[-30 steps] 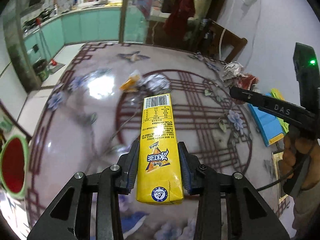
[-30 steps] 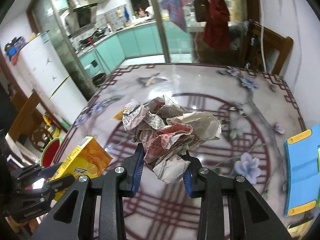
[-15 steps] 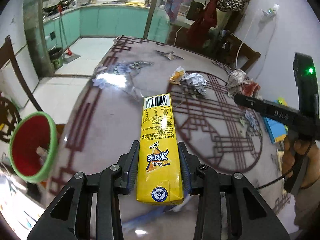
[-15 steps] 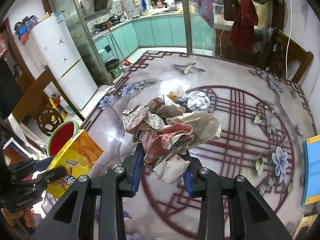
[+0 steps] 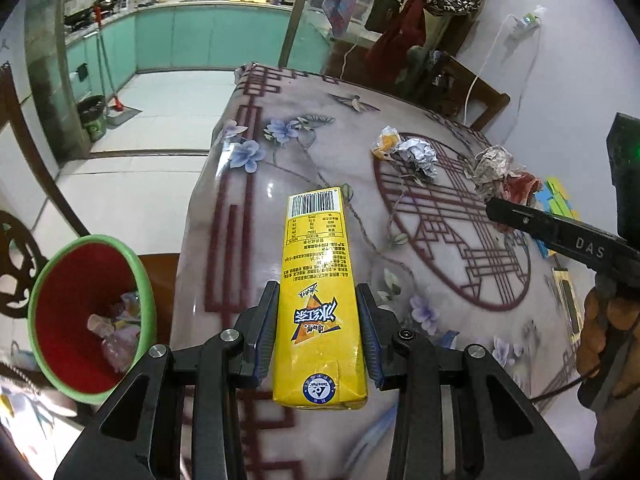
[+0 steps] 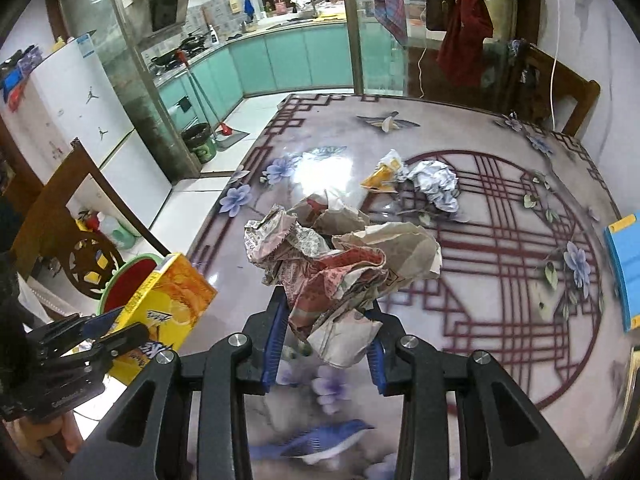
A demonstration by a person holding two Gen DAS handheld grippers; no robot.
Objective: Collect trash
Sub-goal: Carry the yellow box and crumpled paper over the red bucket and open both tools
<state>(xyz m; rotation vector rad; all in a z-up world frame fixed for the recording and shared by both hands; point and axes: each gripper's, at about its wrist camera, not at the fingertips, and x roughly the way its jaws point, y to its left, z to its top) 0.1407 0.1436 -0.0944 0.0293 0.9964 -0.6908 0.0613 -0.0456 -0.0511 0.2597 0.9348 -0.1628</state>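
My left gripper [image 5: 318,304] is shut on a tall yellow drink carton [image 5: 316,264], held lengthwise over the table's left edge. To its lower left, on the floor, stands a red bin with a green rim [image 5: 84,312] with some scraps inside. My right gripper [image 6: 328,308] is shut on a crumpled wad of printed paper [image 6: 340,256] above the table. In the right wrist view the carton [image 6: 172,300] and the left gripper [image 6: 96,336] sit at the lower left, in front of the bin [image 6: 124,280]. A foil ball [image 6: 436,184] and an orange wrapper [image 6: 382,174] lie on the table.
The patterned table [image 5: 440,240] ends close on the left. A dark wooden chair [image 6: 60,216] stands by the bin. A blue and yellow object [image 6: 624,272] lies at the table's right side. A second chair [image 6: 560,84] stands at the far edge. A hand [image 5: 612,328] holds the right gripper.
Both grippers have moved left across the table with their loads. The table's left edge and the red bin have come much further into view.
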